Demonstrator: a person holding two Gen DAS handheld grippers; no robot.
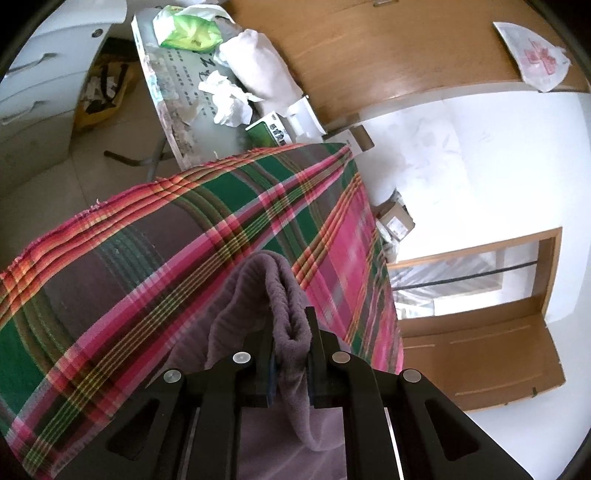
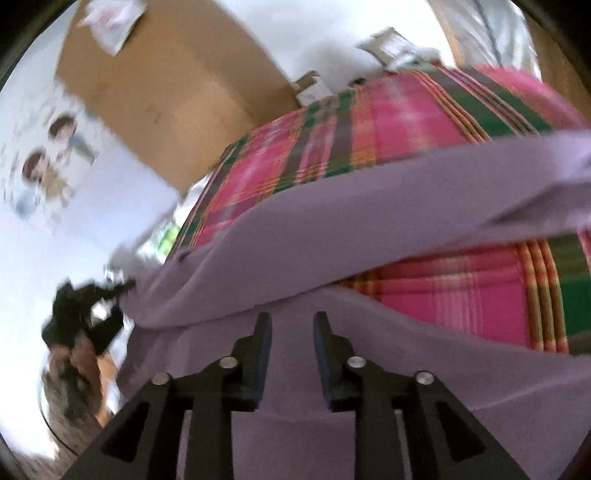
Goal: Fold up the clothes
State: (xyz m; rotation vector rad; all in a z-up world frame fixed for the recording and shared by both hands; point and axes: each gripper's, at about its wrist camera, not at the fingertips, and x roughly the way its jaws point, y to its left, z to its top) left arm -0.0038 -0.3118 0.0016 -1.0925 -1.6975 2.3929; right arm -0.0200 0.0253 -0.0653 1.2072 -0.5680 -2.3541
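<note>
The left gripper clamps a bunched fold of the soft purple knit garment, which rises between its closed fingers above the bright pink, green and grey plaid cloth covering the work surface. Beyond the plaid cloth sits a cluttered side table with crumpled white tissues, a green-and-white plastic bag and a small green carton; a wooden door stands behind.

The right gripper hovers with its fingers parted and nothing between them, over the same garment, which stretches across the plaid cloth in a blurred band.
</note>
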